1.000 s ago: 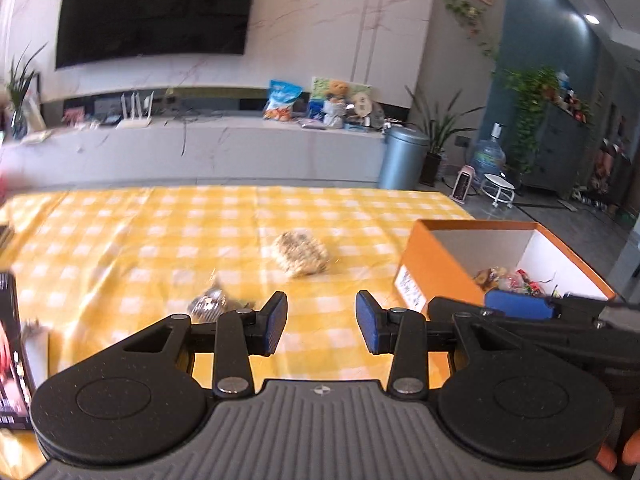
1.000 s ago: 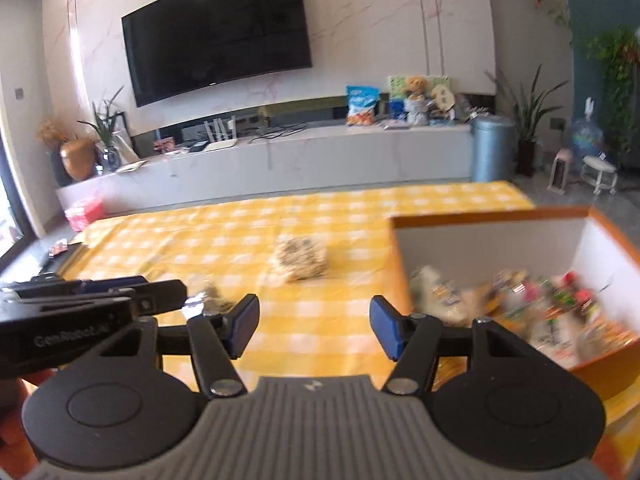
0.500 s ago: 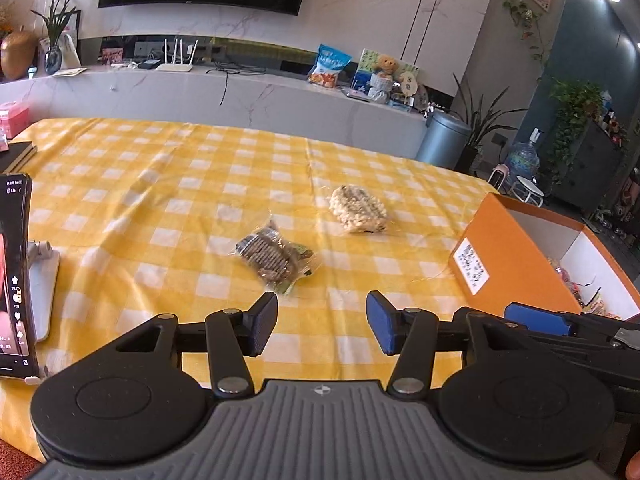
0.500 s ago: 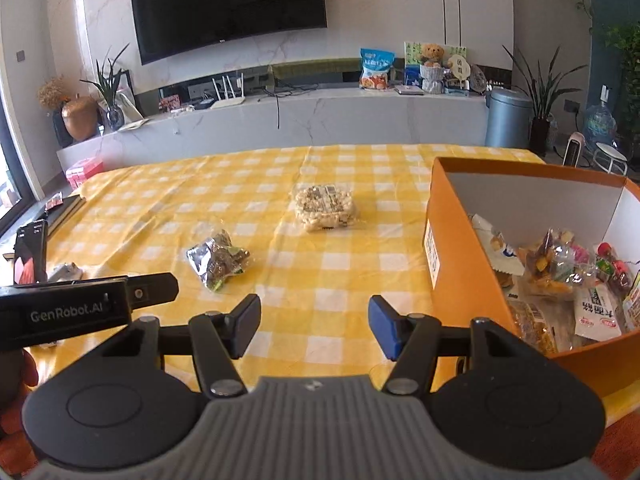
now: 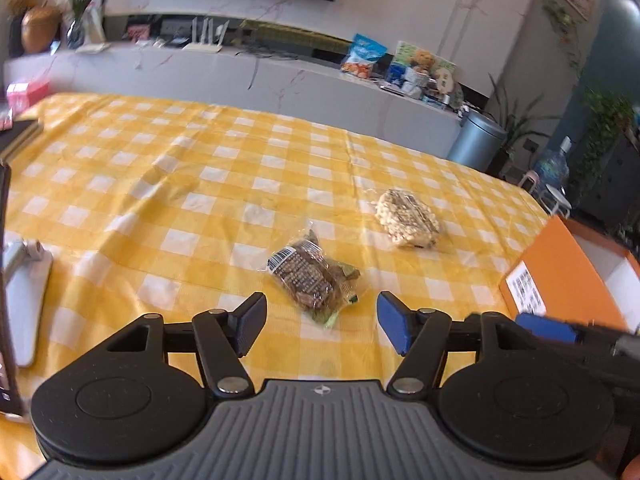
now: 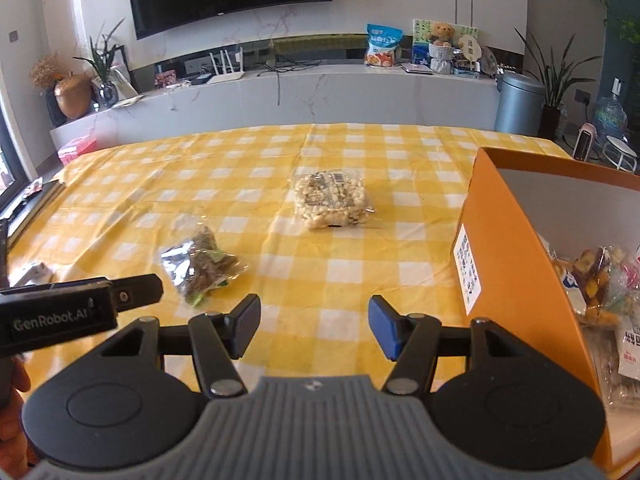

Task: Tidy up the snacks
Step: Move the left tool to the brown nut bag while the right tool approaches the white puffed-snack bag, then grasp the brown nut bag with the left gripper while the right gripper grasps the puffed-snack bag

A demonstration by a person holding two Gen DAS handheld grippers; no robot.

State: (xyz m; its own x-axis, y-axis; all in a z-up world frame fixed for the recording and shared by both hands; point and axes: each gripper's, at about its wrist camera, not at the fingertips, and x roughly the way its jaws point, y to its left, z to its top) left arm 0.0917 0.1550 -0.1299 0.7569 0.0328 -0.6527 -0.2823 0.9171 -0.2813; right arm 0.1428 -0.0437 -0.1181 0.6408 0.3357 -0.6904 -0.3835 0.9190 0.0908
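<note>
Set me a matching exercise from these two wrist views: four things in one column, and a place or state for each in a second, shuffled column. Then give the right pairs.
Things:
1. dark snack packet
2. pale puffed snack packet
3. orange box
4. left gripper

Places or states:
A. jaws opening, nothing between them
B. on the yellow checked cloth, just ahead of the left gripper
C. already holds several wrapped snacks
D. on the cloth farther out, nearer the orange box

Pairs: 1-B, 2-D, 3-C, 4-A

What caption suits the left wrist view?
Left gripper opening above a dark snack packet; pale rice-cake packet beyond.
</note>
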